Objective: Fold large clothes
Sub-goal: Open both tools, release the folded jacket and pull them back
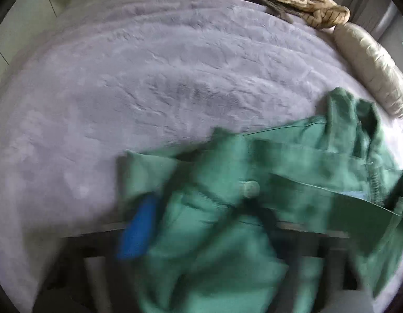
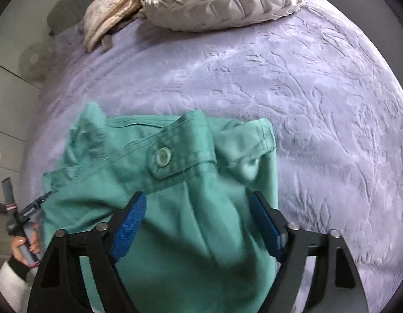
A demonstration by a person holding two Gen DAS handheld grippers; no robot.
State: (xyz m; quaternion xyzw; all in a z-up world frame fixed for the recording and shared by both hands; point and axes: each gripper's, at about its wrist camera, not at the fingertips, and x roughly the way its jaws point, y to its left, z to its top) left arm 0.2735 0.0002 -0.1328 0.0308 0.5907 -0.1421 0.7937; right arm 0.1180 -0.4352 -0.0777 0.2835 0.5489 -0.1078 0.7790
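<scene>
Over a lilac-covered bed (image 2: 319,99), the right hand-held gripper (image 2: 196,224) stands apart with a bunched green garment (image 2: 175,182) draped between its pads, apparently to spread it; the left hand-held gripper (image 1: 191,237) is cloth-covered, state unclear

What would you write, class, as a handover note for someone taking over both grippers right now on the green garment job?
Right gripper: fingers spread wide, green garment bunched between the blue pads; a firm grip is not evident.
Left gripper: mostly buried under the cloth, one blue pad showing; state unclear.
Garment: crumpled at the near edge of the lavender bedspread, buttoned tab on top.
Pillow and beige knit lie at the far end.
Done: no neat fold visible.
Left: spread flat, then fold.
</scene>
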